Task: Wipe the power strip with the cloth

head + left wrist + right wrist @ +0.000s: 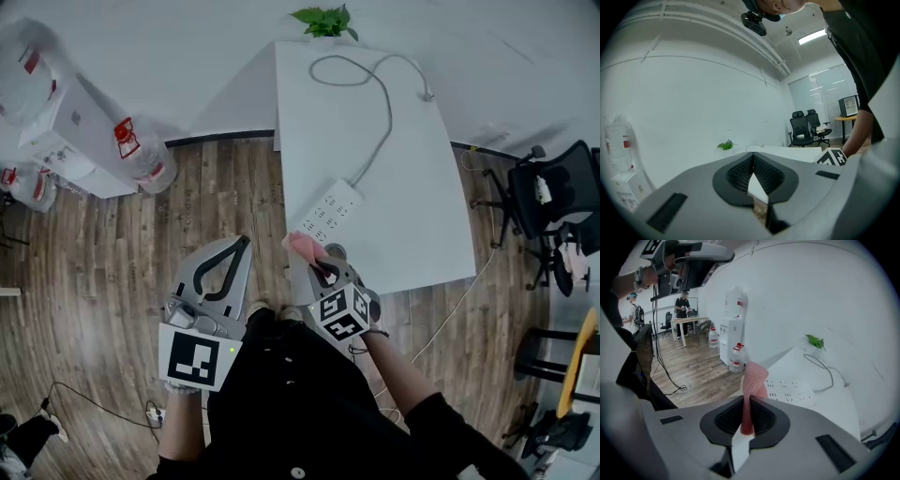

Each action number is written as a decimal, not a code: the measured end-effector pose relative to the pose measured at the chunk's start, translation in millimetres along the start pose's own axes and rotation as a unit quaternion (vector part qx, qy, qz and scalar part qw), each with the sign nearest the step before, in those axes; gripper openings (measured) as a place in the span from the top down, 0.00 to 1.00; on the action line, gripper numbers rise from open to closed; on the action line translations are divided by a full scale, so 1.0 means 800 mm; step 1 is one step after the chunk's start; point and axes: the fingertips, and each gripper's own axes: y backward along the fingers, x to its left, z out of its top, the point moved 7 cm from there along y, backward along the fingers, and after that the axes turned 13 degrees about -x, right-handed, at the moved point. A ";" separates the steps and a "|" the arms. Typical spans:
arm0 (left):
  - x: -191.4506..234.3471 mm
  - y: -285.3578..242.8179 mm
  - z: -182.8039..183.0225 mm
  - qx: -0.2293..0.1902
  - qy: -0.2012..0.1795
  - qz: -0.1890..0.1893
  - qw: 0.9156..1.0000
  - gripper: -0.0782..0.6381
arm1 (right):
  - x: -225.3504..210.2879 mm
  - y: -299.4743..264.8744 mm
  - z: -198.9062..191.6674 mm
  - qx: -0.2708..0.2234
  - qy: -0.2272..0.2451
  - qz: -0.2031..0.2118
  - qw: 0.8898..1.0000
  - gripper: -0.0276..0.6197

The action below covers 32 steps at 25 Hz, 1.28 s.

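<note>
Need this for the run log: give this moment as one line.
right gripper: shut on pink cloth | left gripper: shut, empty | power strip: on table, cloth near its end, contact unclear

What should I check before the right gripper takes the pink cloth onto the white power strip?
1. Pink knitted cloth clamped in right gripper: ok, jaws shut on it.
2. Cloth end sticks out past the jaws: ok.
3. White multi-socket power strip lies flat on white table, top bare: ok.
4. Cloth touching strip: cannot tell; it sits by the strip's near end.
5. Left gripper out of the way: ok, shut, empty, over the floor beside the table.
6. Grey cable off the wipe path: ok, it leaves the far end.
</note>
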 end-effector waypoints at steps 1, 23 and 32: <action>0.000 0.000 0.000 -0.001 0.000 -0.001 1.000 0.87 | -0.006 0.004 0.001 -0.002 -0.002 -0.008 1.000 0.88; 0.001 0.008 -0.001 0.014 -0.002 0.020 1.000 0.87 | -0.188 0.010 0.025 -0.002 0.055 -0.129 0.990 0.88; 0.011 0.021 -0.006 0.026 -0.005 0.042 0.999 0.87 | -0.238 -0.030 0.022 0.031 0.079 -0.150 0.985 0.88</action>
